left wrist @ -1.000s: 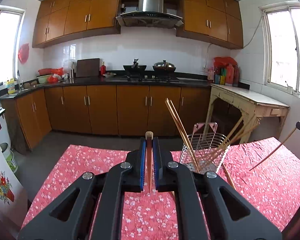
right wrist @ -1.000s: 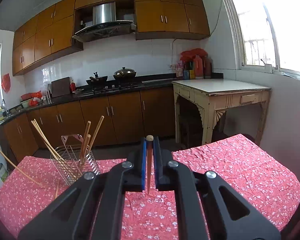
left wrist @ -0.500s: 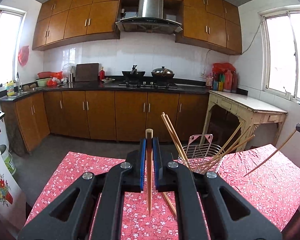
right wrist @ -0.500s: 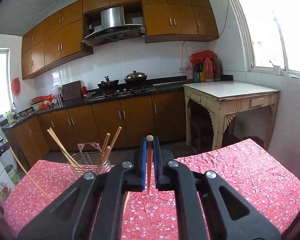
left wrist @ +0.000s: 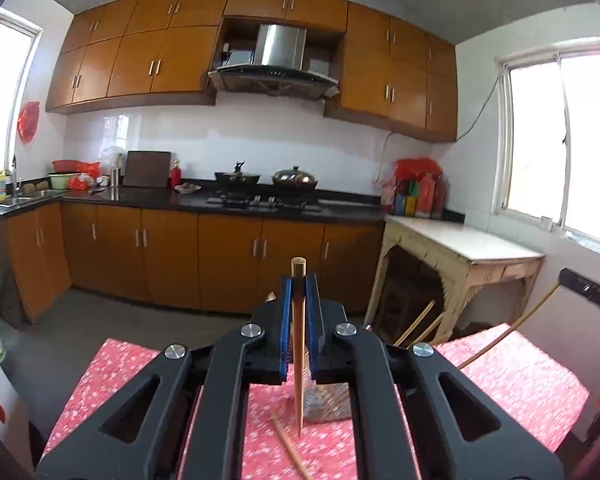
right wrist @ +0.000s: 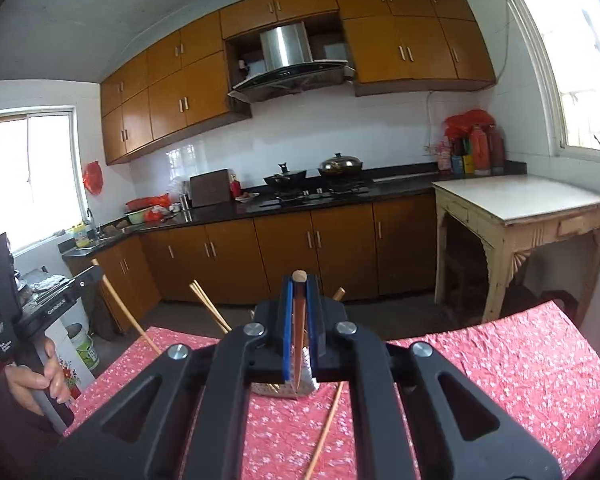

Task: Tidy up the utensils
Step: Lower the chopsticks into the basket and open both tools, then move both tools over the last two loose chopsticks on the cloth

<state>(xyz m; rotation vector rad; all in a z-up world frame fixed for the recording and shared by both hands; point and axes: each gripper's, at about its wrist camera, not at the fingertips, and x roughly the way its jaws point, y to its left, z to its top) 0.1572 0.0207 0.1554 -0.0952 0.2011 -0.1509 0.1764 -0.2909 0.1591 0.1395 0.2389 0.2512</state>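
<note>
Left wrist view: left gripper (left wrist: 298, 292) and right gripper (right wrist: 299, 292), nearly level, each clamp a chopstick (left wrist: 298, 360).

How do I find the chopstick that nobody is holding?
Look at the red flowery tablecloth and find the wire basket on it. In front of the basket one chopstick lies flat on the cloth. The others stand in the basket or are pinched upright in a gripper.

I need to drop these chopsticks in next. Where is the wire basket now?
The wire basket sits on the red tablecloth, mostly hidden behind each gripper's jaws. In the right wrist view it shows just below the held chopstick.
</note>
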